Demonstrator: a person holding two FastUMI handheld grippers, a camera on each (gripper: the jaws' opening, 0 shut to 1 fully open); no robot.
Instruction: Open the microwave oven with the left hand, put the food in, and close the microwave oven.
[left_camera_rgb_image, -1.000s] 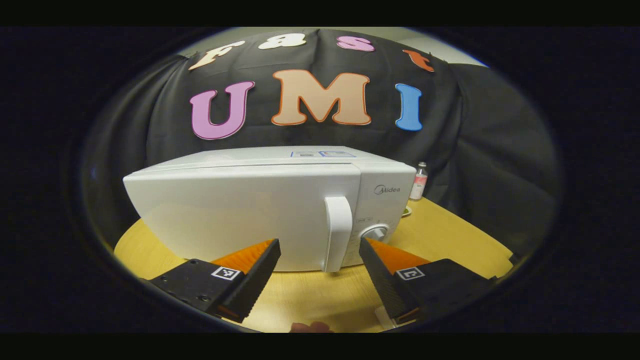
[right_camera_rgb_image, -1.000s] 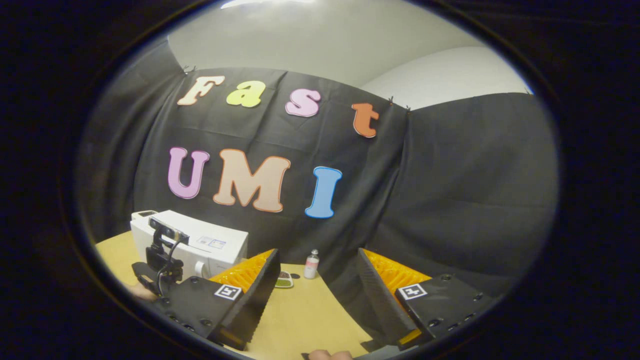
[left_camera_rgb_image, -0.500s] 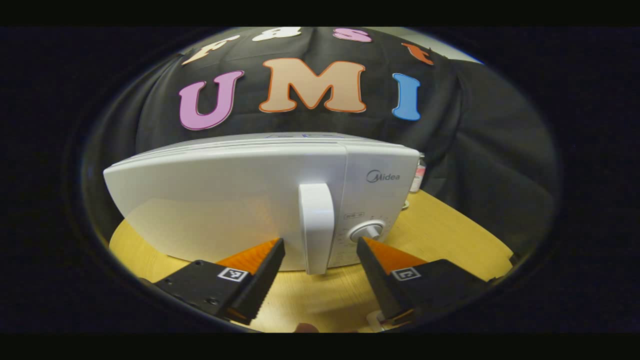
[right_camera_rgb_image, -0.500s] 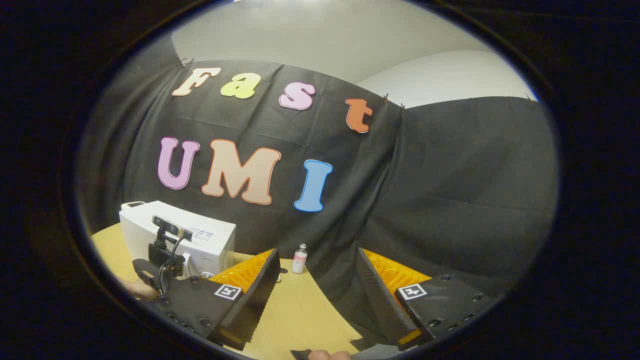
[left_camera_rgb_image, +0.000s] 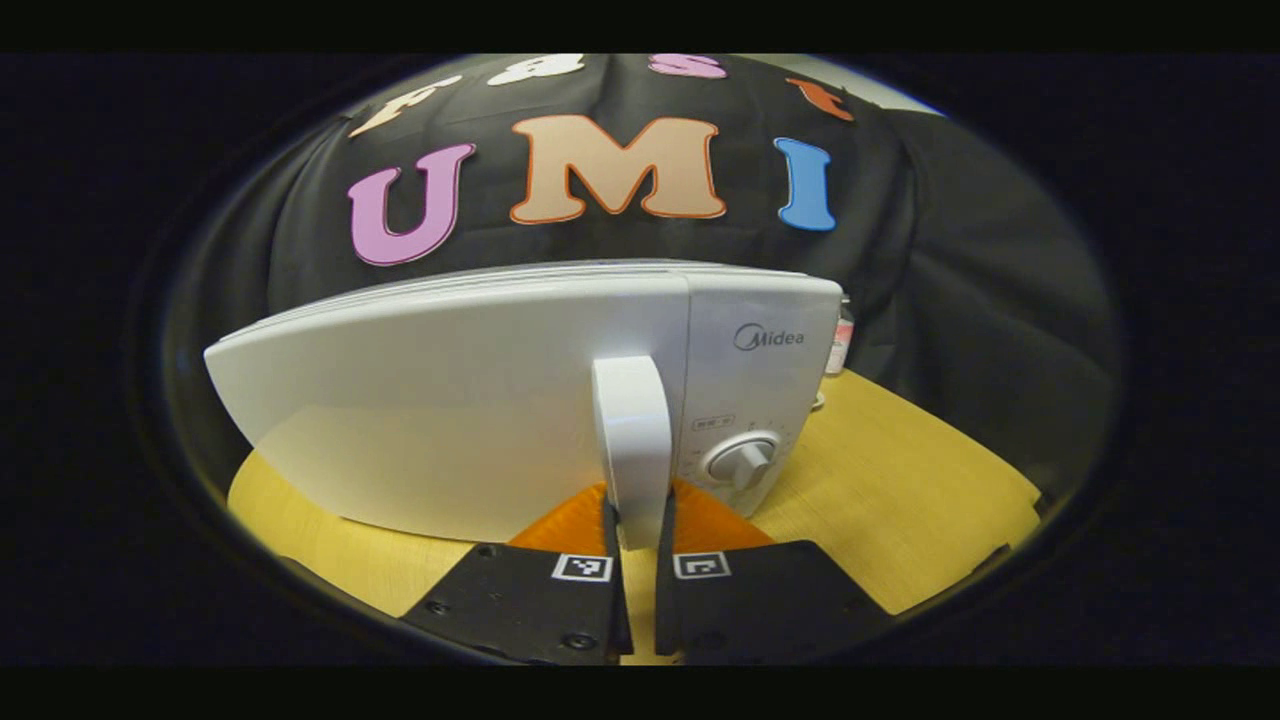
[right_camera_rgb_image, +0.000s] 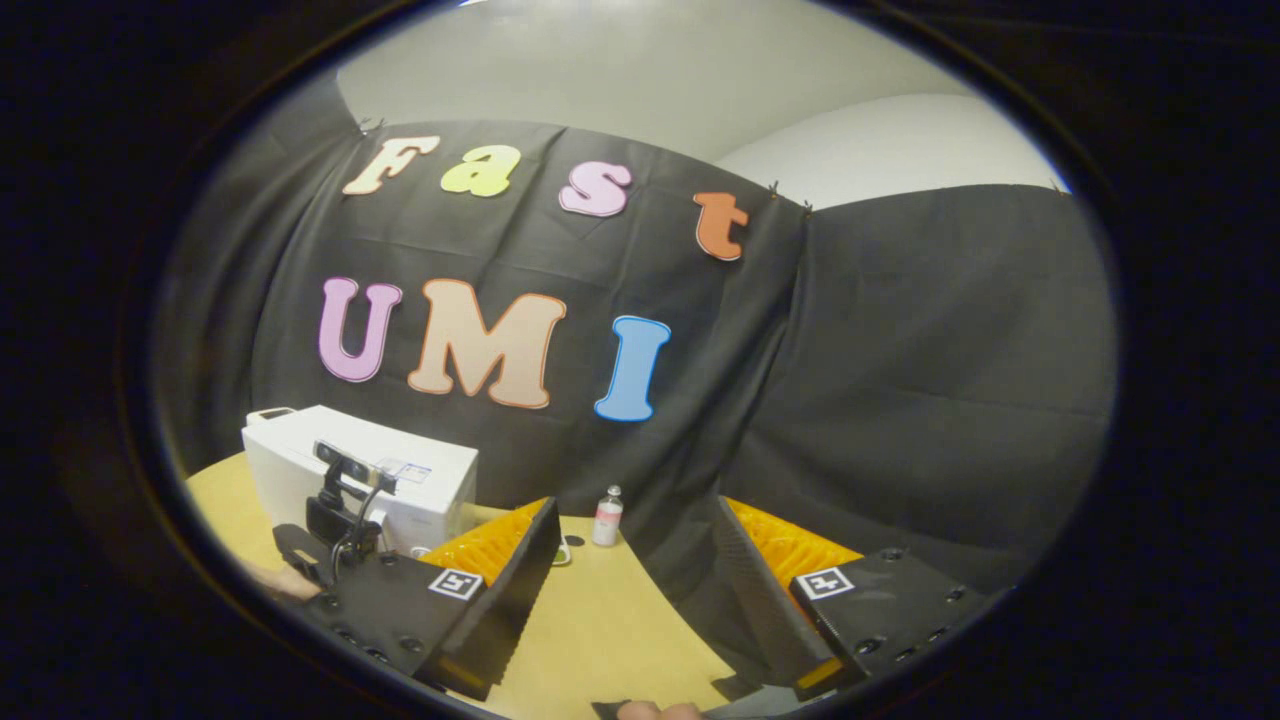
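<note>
You have one microwave (left_camera_rgb_image: 480, 400) on the table (left_camera_rgb_image: 900, 480), door shut, and one bottle (right_camera_rgb_image: 606, 516) by the wall. There's bare table to its right. Your left gripper (left_camera_rgb_image: 637, 520) is clamped on the door handle (left_camera_rgb_image: 632, 440). Your right gripper (right_camera_rgb_image: 635, 560) hangs wide, holding nothing, well apart from the microwave.
</note>
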